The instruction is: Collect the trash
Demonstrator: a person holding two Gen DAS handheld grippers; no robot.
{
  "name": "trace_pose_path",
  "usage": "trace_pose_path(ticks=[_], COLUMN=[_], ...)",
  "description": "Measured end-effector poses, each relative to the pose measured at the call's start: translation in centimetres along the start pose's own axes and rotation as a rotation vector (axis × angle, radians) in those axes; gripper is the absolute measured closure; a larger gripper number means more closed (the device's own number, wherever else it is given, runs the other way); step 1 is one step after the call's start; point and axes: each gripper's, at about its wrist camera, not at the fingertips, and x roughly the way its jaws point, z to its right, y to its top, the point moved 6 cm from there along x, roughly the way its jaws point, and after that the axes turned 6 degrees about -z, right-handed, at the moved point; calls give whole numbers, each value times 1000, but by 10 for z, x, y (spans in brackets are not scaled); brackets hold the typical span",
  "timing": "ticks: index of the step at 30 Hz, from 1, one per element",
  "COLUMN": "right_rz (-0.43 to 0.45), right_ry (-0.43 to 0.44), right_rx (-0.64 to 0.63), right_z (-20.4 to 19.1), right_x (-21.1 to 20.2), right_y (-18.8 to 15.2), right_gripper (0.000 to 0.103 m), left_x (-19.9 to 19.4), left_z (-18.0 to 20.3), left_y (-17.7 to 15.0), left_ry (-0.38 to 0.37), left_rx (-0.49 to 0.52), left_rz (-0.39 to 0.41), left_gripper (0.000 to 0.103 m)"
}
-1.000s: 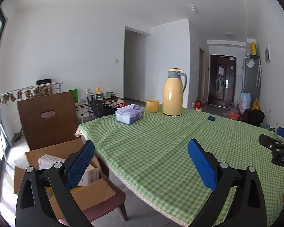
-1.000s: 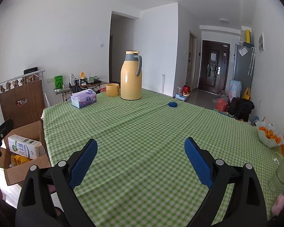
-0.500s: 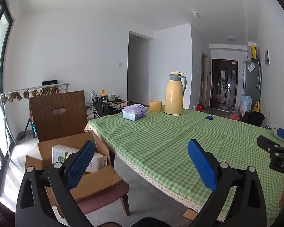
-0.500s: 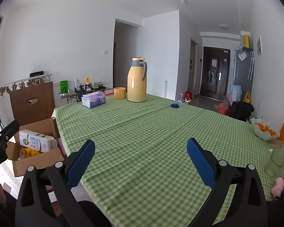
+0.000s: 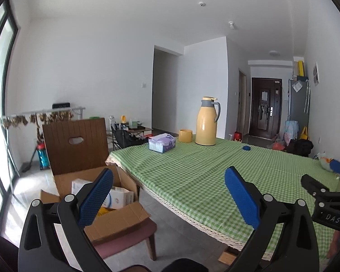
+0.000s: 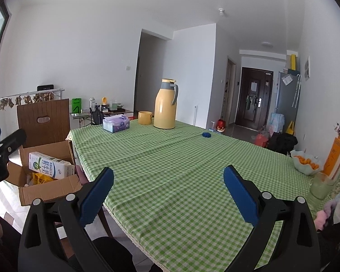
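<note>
At far left we see an open brown cardboard box (image 6: 45,181) on a wooden chair (image 5: 77,145), holding a white milk carton (image 6: 49,168); the yellow packet beneath it is half hidden. Our left black gripper with blue pads (image 5: 168,195) and right gripper (image 6: 168,195) both stand spread wide and empty above the green checked tablecloth (image 6: 181,165). A small blue object (image 6: 206,134) beyond is too small to identify.

Both grippers farther back from the table (image 6: 181,170), cardboard box (image 5: 115,217) more exposed.
</note>
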Motion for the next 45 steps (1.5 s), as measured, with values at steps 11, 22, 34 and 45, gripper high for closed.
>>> trace_pose_path(ticks=[11, 22, 34, 45], right_rz=[22, 15, 11, 13], right_ry=[6, 17, 12, 4], right_rx=[16, 18, 23, 34], right_z=[6, 5, 4, 5], right_x=[-8, -7, -6, -6], right_y=[-1, -2, -2, -5], right_gripper=[9, 10, 10, 9], left_x=[3, 5, 5, 5], left_z=[-9, -10, -12, -12], left_y=[2, 3, 2, 4], left_ry=[21, 24, 29, 27], left_rx=[-22, -23, -27, -33], left_rz=[-16, -21, -19, -20], left_gripper=[8, 8, 8, 8])
